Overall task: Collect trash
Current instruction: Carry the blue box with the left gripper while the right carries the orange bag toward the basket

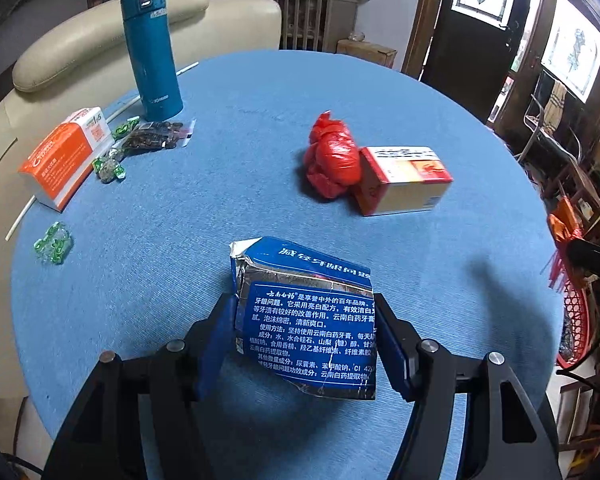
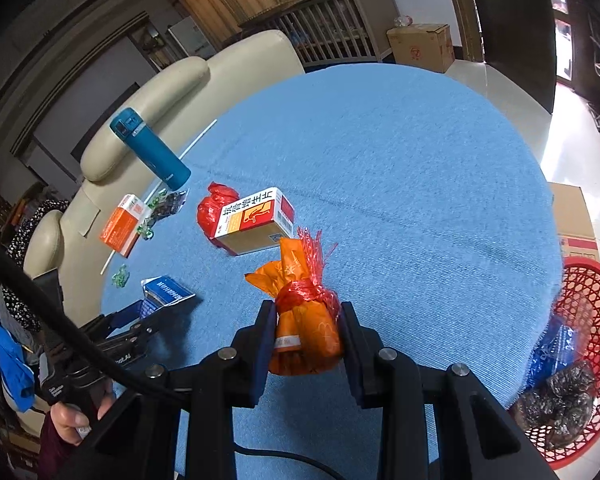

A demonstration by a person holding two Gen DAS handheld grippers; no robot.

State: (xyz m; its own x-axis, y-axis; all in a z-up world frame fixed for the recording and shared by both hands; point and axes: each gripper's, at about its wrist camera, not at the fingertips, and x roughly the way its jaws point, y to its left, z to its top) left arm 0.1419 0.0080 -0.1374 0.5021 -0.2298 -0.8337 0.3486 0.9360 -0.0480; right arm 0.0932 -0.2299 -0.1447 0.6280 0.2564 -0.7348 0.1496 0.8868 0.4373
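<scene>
My left gripper is shut on a crumpled blue toothpaste box and holds it over the blue round table. It also shows in the right wrist view. My right gripper is shut on an orange bag tied with red string, above the table's near side. A crumpled red plastic bag lies mid-table against a red and cream medicine box. Green candy wrappers lie at the left.
A red mesh basket with dark and blue trash stands off the table's right edge. A teal thermos, an orange and white box and a packet of dark snacks sit at the far left. A cream sofa lies behind.
</scene>
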